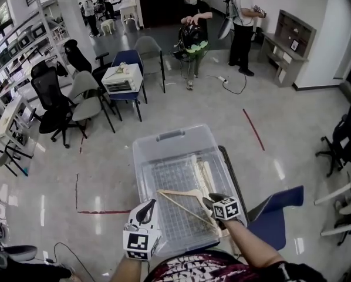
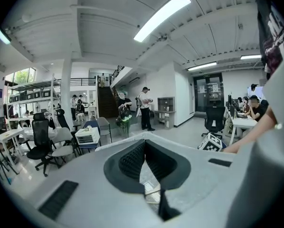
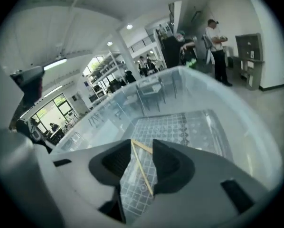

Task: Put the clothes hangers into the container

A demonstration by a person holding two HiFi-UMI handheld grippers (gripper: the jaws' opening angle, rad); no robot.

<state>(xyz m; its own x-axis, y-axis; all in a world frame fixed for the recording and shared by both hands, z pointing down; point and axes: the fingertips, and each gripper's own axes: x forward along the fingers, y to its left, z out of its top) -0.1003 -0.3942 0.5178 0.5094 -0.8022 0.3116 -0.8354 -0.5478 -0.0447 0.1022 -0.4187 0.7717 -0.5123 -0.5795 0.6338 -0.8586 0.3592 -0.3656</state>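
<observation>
A clear plastic container (image 1: 164, 143) stands right in front of me, with pale hangers (image 1: 206, 172) lying at its right side. One wooden hanger (image 1: 184, 200) sits tilted over the near end of the container. My right gripper (image 1: 213, 203) is at this hanger's right end. In the right gripper view the jaws (image 3: 142, 144) stand apart, the thin hanger bar (image 3: 143, 172) runs through the gap, and the container's wall (image 3: 203, 89) lies beyond. My left gripper (image 1: 147, 209) hovers at the near left corner, close to the hanger's left tip, tips together (image 2: 144, 144) with nothing in them.
A blue chair (image 1: 278, 213) stands close on the right, by the dark-framed stand (image 1: 233, 175) under the container. Office chairs (image 1: 76, 96) and desks line the left. People (image 1: 192, 16) stand at the far end. A red tape line (image 1: 253, 129) marks the floor.
</observation>
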